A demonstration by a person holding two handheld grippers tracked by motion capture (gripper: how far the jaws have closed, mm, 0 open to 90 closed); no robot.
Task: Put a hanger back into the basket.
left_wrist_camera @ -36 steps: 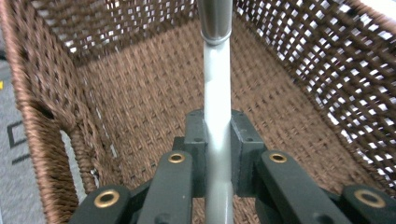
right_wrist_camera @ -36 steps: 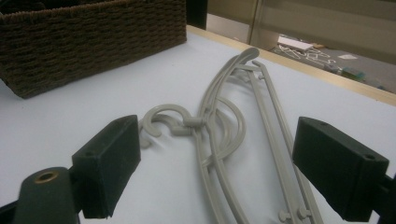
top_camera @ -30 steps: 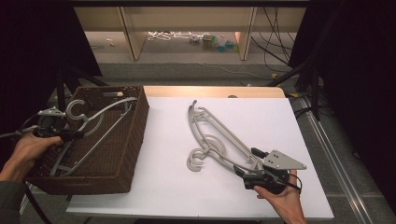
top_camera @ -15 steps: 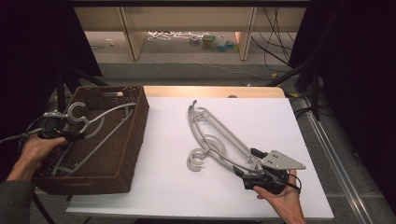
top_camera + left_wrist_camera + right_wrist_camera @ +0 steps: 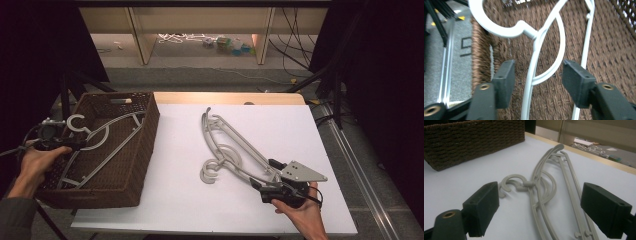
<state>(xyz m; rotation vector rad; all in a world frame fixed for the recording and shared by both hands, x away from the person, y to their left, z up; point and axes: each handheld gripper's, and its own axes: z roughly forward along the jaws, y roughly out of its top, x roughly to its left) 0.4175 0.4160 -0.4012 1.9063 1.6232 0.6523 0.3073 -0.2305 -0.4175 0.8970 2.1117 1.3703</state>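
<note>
A white hanger (image 5: 107,132) lies slanted inside a brown wicker basket (image 5: 150,125) at the table's left. My left gripper (image 5: 74,144) reaches in over the basket's left rim. In the left gripper view it stands open (image 5: 537,67), its jaws on either side of the white hanger's neck (image 5: 534,37), not touching it. Two grey hangers (image 5: 227,145) lie stacked on the white tabletop (image 5: 280,125). My right gripper (image 5: 264,174) sits at their near end. It is open wide (image 5: 540,195), with the grey hangers (image 5: 549,182) lying ahead between the jaws.
The basket's woven wall (image 5: 474,137) stands to the left of the right gripper. A wooden strip (image 5: 225,97) edges the table's far side. Beyond it are shelf posts (image 5: 140,35) and floor clutter (image 5: 225,45). Black stand legs and cables (image 5: 320,75) run along the right.
The left hand and its gripper have shifted slightly toward the person, and the white hanger's hook sits a little lower and further left in the basket. The right gripper has not moved.
</note>
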